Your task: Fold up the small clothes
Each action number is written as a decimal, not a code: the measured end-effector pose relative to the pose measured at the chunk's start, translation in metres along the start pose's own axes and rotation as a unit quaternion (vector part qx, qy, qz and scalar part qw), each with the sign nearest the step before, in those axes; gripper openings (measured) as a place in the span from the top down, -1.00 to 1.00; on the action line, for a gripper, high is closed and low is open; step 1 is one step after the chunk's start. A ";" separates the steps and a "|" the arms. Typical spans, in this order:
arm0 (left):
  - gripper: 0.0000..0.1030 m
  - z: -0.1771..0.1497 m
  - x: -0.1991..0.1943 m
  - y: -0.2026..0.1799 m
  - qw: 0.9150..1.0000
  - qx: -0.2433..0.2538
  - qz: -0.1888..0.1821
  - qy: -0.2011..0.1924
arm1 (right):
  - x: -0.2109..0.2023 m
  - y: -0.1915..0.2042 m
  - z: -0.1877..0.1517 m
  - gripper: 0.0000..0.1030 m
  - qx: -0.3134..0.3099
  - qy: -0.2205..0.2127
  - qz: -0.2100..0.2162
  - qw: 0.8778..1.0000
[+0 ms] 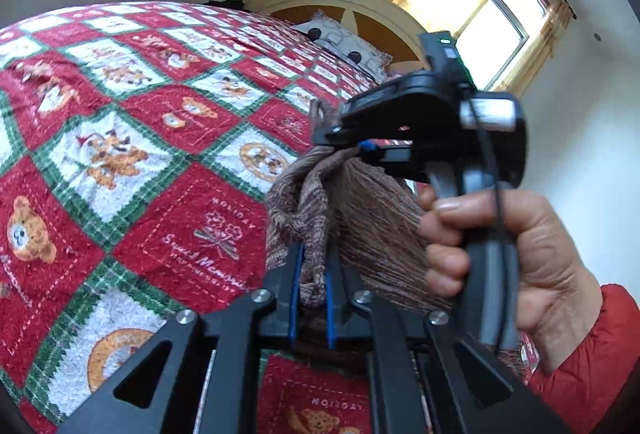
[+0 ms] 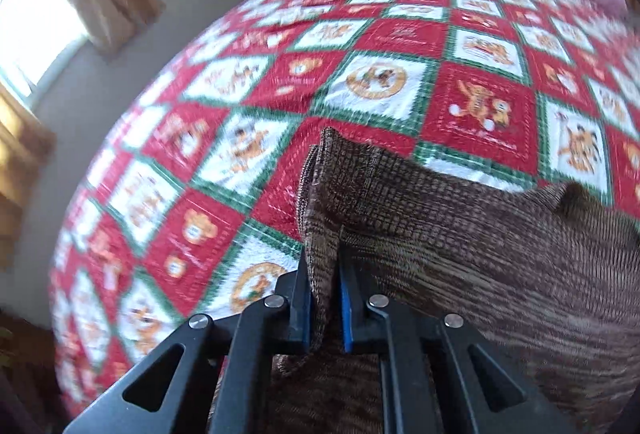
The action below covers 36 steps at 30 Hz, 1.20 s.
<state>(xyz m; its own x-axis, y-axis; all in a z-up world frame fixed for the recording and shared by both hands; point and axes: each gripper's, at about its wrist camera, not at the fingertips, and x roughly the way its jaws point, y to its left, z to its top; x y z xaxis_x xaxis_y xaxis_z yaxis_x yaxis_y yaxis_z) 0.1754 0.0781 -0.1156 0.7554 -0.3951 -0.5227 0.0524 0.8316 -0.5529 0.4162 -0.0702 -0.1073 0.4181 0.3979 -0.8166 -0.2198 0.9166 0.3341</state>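
Observation:
A brown knitted garment (image 1: pixel 360 210) hangs above the bed, held between both grippers. My left gripper (image 1: pixel 312 274) is shut on one bunched edge of it. In the left wrist view my right gripper (image 1: pixel 362 146) comes in from the right, held by a hand, shut on another edge of the garment. In the right wrist view my right gripper (image 2: pixel 325 274) pinches a fold of the brown garment (image 2: pixel 480 242), which spreads to the right and below.
A red, white and green Christmas quilt (image 1: pixel 132 138) covers the bed (image 2: pixel 360 74) under the garment. Pillows (image 1: pixel 340 42) and a wooden headboard (image 1: pixel 340 0) stand at the far end. A curtained window (image 1: pixel 492 30) is on the wall.

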 end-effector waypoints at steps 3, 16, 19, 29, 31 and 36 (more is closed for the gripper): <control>0.80 0.003 -0.005 -0.020 0.999 0.037 -0.010 -0.003 | -0.030 -0.013 0.004 0.80 0.012 -0.019 0.022 1.000; 0.80 -0.042 0.005 -0.201 0.956 0.259 -0.134 0.036 | -0.179 -0.186 -0.041 0.81 0.082 -0.094 0.000 0.992; 0.80 -0.070 0.026 -0.231 0.945 0.280 -0.151 0.076 | -0.188 -0.233 -0.066 0.81 0.123 -0.097 0.001 0.988; 0.80 -0.116 0.045 -0.278 0.922 0.334 -0.157 0.116 | -0.199 -0.303 -0.114 0.82 0.170 -0.128 0.028 0.977; 0.80 -0.122 0.046 -0.285 0.917 0.347 -0.154 0.119 | -0.198 -0.311 -0.118 0.82 0.175 -0.128 0.028 0.976; 0.76 -0.140 0.060 -0.283 0.910 0.364 -0.121 0.157 | -0.171 -0.322 -0.137 0.80 0.185 -0.115 0.030 0.976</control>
<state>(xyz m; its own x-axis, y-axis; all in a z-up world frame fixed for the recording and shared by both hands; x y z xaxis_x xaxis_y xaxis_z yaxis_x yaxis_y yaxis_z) 0.1144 -0.2357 -0.0817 0.4455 -0.5987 -0.6656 0.6983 0.6977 -0.1602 0.2946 -0.4394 -0.1396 0.6109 0.4114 -0.6764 0.0641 0.8259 0.5602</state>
